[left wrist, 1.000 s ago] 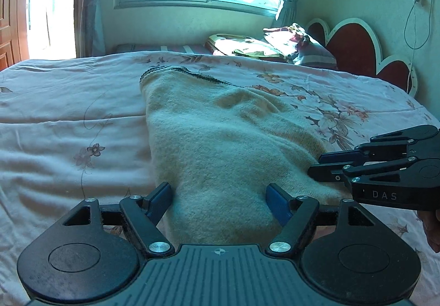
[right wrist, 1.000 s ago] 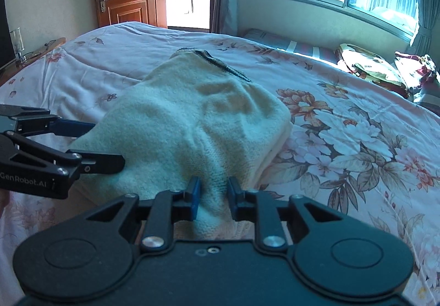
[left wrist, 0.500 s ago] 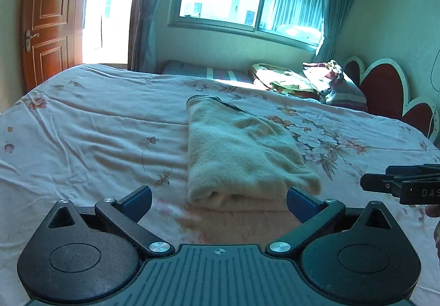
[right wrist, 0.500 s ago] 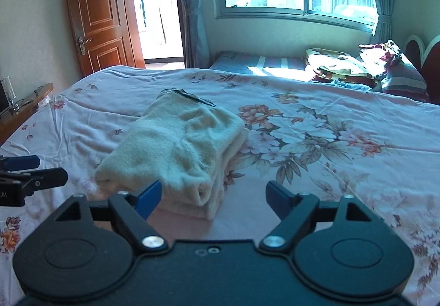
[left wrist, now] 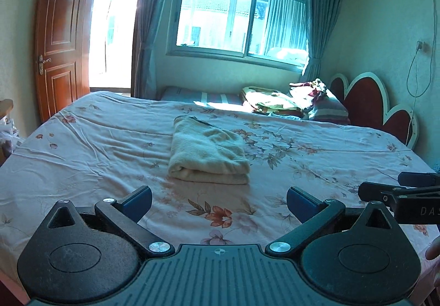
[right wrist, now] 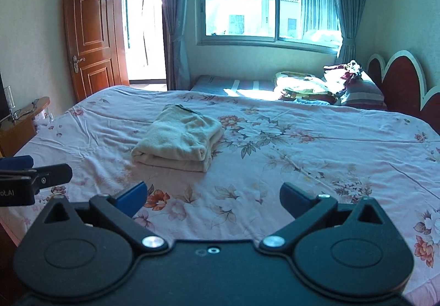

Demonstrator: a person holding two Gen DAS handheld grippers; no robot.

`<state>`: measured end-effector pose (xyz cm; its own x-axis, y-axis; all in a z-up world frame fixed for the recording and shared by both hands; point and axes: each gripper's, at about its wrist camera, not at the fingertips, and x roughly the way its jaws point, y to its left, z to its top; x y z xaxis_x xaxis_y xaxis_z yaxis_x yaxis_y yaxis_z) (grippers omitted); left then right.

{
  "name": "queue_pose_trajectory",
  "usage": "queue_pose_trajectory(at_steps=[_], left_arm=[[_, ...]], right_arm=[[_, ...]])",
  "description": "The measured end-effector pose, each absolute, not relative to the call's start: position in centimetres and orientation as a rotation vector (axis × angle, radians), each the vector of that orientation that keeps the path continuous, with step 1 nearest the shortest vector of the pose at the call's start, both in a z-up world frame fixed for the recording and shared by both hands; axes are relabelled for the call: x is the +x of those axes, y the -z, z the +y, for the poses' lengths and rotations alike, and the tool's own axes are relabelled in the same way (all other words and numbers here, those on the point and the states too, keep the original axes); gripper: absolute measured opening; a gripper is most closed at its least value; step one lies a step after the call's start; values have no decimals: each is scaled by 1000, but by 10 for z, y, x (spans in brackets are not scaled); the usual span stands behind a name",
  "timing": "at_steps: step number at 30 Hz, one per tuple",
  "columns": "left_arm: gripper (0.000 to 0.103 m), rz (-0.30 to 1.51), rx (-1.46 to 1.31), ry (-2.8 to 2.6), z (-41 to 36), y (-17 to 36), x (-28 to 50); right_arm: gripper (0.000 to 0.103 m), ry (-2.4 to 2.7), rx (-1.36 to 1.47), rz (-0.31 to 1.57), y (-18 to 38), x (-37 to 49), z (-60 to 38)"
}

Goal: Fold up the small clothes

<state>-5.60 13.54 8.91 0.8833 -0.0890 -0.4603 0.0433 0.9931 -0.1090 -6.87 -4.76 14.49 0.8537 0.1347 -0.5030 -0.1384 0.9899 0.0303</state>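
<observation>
A cream fleece garment (left wrist: 209, 154) (right wrist: 178, 141) lies folded into a compact stack in the middle of the floral pink bed (left wrist: 82, 154) (right wrist: 330, 157). My left gripper (left wrist: 218, 196) is open and empty, held back above the near part of the bed, well short of the garment. My right gripper (right wrist: 213, 193) is still opening its jaws, which stand wide with nothing between them, also short of the stack. Each gripper shows at the edge of the other's view: the right gripper (left wrist: 385, 185) at the right, the left gripper (right wrist: 44, 165) at the left.
Pillows and a heap of bedding (left wrist: 297, 102) (right wrist: 324, 88) sit by the red headboard (left wrist: 368, 102) at the far right. A wooden side table (right wrist: 24, 116) stands left of the bed. Behind it are an open wooden door (right wrist: 90, 39) and a curtained window (left wrist: 242, 11).
Both grippers let go of the garment's near edge, opened wide and drew back and up. The garment now lies folded on the bed, farther away in both views.
</observation>
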Motion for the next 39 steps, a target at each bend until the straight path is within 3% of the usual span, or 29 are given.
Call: queue_pose_trajectory(at_steps=[10, 39], left_arm=[[103, 421, -64, 65, 133, -118, -78], [103, 399, -27, 73, 116, -127, -60]], right_arm=[[102, -145, 10, 475, -165, -77, -41], [102, -122, 15, 457, -167, -72, -49]])
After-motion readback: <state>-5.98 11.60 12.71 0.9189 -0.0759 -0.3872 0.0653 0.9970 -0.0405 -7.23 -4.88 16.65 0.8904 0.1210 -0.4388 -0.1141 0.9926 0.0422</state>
